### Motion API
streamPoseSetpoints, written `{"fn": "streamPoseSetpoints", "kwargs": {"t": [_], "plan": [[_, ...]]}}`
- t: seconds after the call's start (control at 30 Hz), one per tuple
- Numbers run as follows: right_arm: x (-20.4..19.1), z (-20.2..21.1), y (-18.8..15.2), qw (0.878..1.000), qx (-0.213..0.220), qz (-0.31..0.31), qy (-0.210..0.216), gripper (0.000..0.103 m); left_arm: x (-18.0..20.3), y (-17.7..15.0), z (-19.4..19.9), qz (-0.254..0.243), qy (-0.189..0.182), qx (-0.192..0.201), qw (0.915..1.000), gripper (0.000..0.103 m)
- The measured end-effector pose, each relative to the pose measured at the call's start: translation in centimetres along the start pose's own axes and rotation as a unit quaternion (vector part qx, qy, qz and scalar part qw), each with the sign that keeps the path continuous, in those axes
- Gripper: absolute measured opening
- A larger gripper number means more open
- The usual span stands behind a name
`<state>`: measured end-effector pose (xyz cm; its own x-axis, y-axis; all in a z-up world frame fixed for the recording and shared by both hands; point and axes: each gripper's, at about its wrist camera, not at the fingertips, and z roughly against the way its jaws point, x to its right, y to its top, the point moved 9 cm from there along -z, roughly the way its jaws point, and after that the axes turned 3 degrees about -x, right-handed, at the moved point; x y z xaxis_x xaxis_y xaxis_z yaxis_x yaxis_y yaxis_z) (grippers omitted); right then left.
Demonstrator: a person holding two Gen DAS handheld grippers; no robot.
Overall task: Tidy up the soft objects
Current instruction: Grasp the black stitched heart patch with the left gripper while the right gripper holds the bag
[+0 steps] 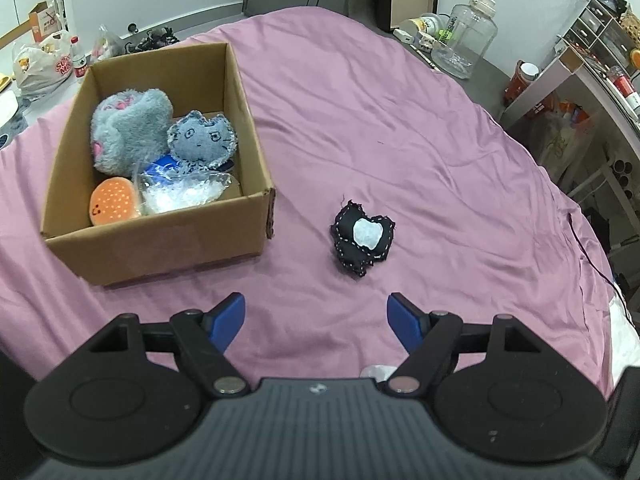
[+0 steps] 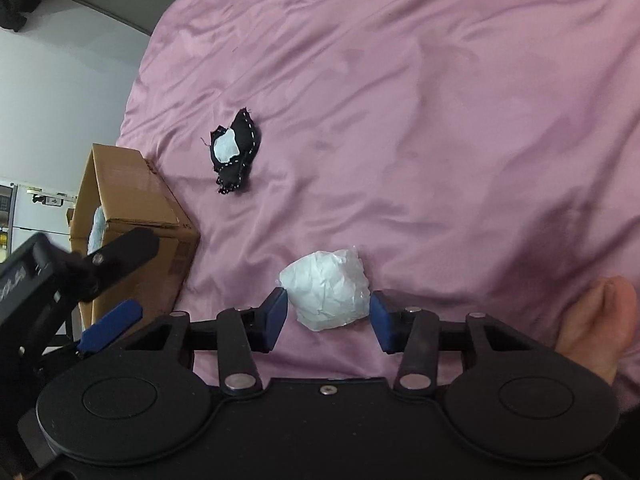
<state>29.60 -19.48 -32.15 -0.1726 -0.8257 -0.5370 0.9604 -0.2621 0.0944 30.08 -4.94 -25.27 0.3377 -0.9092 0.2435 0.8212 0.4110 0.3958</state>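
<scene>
A cardboard box (image 1: 160, 240) sits on the pink bedsheet (image 1: 400, 140) and holds a grey plush (image 1: 128, 128), a denim cat toy (image 1: 202, 136), an orange plush (image 1: 112, 202) and a clear plastic bag (image 1: 180, 192). A black stitched toy with a white patch (image 1: 362, 238) lies to the right of the box; it also shows in the right wrist view (image 2: 234, 148). My left gripper (image 1: 316, 316) is open and empty, short of the black toy. My right gripper (image 2: 328, 314) is open, with its fingers on either side of a white crumpled bundle (image 2: 328, 290); I cannot tell whether they touch it.
The box (image 2: 132, 216) and the left gripper's body (image 2: 60, 272) show at the left of the right wrist view. A bare foot (image 2: 600, 328) rests on the sheet at right. A clear jug (image 1: 466, 38), shelves (image 1: 600, 48) and bags (image 1: 40, 64) stand beyond the bed.
</scene>
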Motion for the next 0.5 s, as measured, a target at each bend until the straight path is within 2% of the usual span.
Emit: {"fn": "streamPoseSetpoints", "kwargs": {"t": [0.2, 0.5], "plan": [[0.6, 2.7, 2.0, 0.998, 0.069, -0.003, -0.012, 0.043, 1.1, 0.6, -1.3, -0.015, -0.006, 0.003, 0.9999, 0.077], [1.8, 3.0, 3.5, 0.995, 0.091, -0.015, -0.026, 0.043, 2.7, 1.6, -4.1, -0.027, -0.006, -0.001, 0.9996, 0.076]]}}
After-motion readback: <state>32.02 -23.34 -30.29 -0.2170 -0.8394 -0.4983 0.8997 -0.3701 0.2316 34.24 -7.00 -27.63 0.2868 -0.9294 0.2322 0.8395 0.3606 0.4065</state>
